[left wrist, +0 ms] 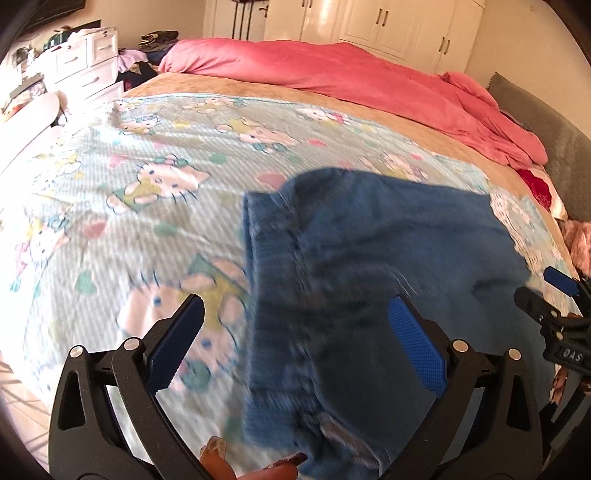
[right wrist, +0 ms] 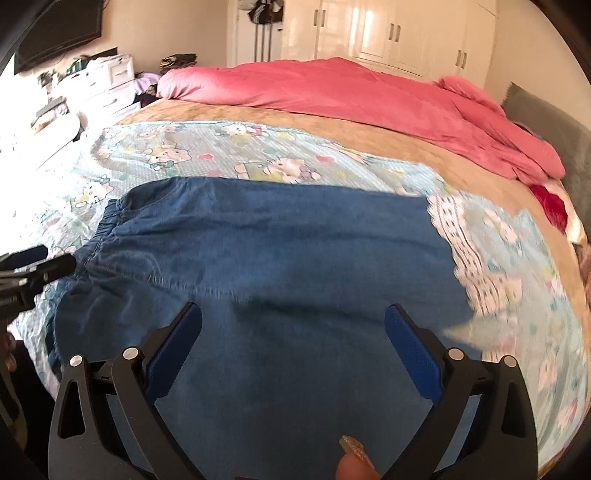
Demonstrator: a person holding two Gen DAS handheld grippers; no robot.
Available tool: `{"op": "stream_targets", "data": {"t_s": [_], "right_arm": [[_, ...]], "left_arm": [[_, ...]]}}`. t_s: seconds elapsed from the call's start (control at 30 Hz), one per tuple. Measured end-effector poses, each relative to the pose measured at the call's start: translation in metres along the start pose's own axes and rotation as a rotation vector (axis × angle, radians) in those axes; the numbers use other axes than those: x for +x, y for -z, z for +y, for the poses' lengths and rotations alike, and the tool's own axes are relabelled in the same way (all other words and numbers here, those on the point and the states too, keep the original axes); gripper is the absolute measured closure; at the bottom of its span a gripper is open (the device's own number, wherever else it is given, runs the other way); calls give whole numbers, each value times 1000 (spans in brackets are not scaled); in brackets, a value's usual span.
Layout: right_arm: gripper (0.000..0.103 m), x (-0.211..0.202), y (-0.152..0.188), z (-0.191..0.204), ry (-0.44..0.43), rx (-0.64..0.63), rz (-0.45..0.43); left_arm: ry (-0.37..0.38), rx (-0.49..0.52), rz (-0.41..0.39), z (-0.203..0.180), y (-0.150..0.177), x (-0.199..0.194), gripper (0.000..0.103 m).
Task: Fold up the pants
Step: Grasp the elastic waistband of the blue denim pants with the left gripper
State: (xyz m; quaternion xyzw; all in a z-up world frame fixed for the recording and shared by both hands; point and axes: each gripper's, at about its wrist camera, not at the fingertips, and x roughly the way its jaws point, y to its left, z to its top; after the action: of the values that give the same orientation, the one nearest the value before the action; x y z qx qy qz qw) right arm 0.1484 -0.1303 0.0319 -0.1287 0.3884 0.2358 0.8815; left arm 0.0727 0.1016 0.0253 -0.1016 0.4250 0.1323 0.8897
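Observation:
Blue denim pants (right wrist: 266,251) lie folded flat on the Hello Kitty sheet (right wrist: 207,155), elastic waistband at the left (right wrist: 110,218). They also show in the left wrist view (left wrist: 369,258), blurred. My right gripper (right wrist: 293,317) is open and empty just above the near part of the pants. My left gripper (left wrist: 295,310) is open and empty over the waistband end, its left finger (left wrist: 177,339) over the sheet (left wrist: 110,184). The right gripper shows at the left wrist view's right edge (left wrist: 554,295); the left gripper shows at the right wrist view's left edge (right wrist: 33,266).
A pink duvet (right wrist: 351,92) is bunched along the far side of the bed over a tan blanket (right wrist: 369,136). A grey headboard (right wrist: 554,118) stands at the right. White drawers (left wrist: 85,62) with clutter stand at the far left, white wardrobes (right wrist: 388,29) behind.

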Motion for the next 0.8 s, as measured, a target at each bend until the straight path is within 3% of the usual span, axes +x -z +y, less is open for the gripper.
{"op": "stream_targets", "data": {"t_s": [0.17, 0.33, 0.63, 0.8], "right_arm": [[4, 28, -27, 1, -79, -3, 51], [4, 52, -54, 10, -59, -97, 39], [4, 93, -92, 28, -107, -176, 50], [4, 118, -103, 45, -71, -282, 60]], "left_arm": [[-36, -17, 4, 15, -24, 17, 9], [-43, -19, 27, 24, -44, 39, 9], [-42, 24, 86, 29, -72, 85, 9], [-39, 32, 78, 28, -81, 102, 9]]}}
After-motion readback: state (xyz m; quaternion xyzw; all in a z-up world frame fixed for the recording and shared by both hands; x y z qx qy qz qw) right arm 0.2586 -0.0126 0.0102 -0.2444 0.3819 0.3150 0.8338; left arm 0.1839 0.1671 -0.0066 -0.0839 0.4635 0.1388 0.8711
